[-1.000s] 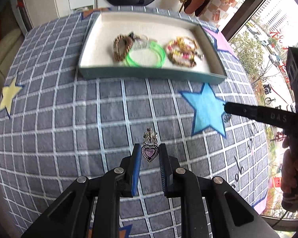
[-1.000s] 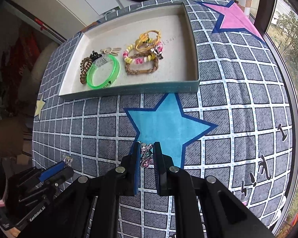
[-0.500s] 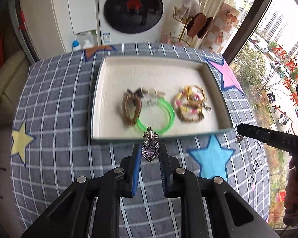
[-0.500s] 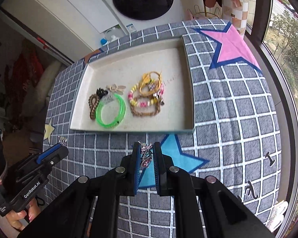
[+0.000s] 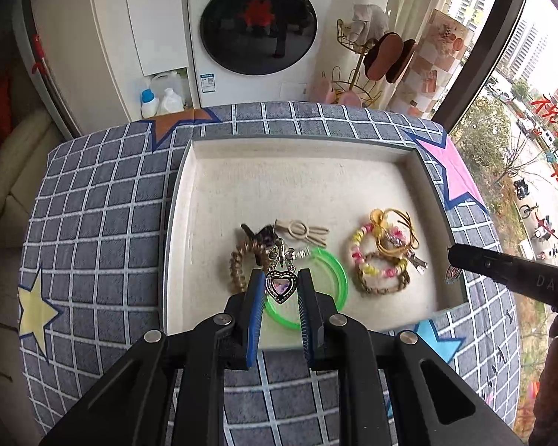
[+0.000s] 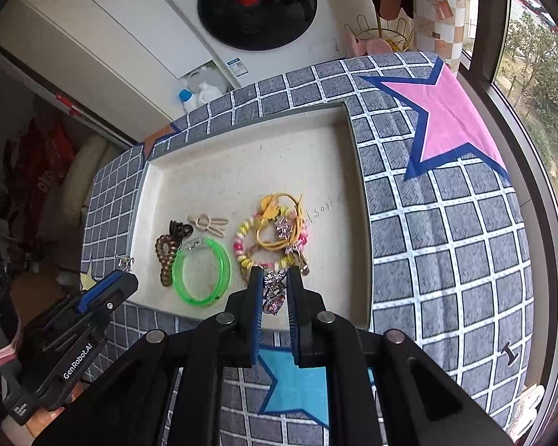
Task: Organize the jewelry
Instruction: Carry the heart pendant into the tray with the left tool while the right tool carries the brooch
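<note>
- We've got one heart pendant (image 5: pixel 281 285) pinched in the left gripper (image 5: pixel 279 290), fingers narrow and closed on its sides, dead centre of the left wrist view, hanging over the near part of the tray (image 5: pixel 294 150).
- The right gripper (image 6: pixel 273 293) is clamped just as narrow on a second sparkly charm (image 6: pixel 272 294), low centre of its own view, also over the tray's near edge.
- Handling guess: both pieces look tiny, light, hard metal with dangly bits up top, so they'd swing and could slip. Gripping the flat sides of the heart seems safest.
- Count in the tray: one green bangle (image 5: pixel 334 278), one brown coil tie (image 5: pixel 240 265), one cream clip (image 5: pixel 301 230), one dark clip (image 5: pixel 256 232), and a tangle of beaded and braided bracelets (image 5: pixel 385 256) we can't split cleanly.
- The tray sits on the checked star-print bench (image 5: pixel 104 223).
</note>
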Demonstrator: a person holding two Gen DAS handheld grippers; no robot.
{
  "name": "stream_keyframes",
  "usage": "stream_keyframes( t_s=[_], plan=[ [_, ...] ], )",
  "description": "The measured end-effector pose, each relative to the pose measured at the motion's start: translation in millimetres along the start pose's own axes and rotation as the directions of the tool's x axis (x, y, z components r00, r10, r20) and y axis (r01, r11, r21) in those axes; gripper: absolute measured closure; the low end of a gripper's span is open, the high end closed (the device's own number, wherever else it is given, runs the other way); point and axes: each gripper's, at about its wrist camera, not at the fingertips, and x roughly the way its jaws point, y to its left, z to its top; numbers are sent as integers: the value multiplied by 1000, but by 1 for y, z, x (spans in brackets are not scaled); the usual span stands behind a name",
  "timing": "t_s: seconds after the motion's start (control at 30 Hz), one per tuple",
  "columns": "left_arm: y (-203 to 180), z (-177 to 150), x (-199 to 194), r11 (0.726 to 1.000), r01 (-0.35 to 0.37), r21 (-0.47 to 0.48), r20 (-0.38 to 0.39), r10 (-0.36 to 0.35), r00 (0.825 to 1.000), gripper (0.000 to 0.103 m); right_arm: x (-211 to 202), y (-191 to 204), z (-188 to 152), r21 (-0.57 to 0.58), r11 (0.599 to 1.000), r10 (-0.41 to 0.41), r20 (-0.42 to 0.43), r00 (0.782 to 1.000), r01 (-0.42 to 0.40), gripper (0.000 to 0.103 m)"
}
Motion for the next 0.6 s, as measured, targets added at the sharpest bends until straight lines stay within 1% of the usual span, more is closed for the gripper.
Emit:
stream_keyframes(
  t_s=[0.23, 0.4, 0.6],
  plan=[
    [-3, 10, 20, 1000, -19, 2, -11, 19, 1000, 73, 19, -1, 11, 11, 1000, -11, -3, 1000, 11, 90],
    [-5, 10, 32, 999, -32, 10, -25, 32, 999, 73, 29, -4, 13, 27, 1000, -17, -10, 1000, 17, 90],
    [-3, 9, 45, 999, -42, 13, -50, 43, 998, 73, 37, -6, 15, 17, 999, -35, -10, 999, 35, 90]
  ],
)
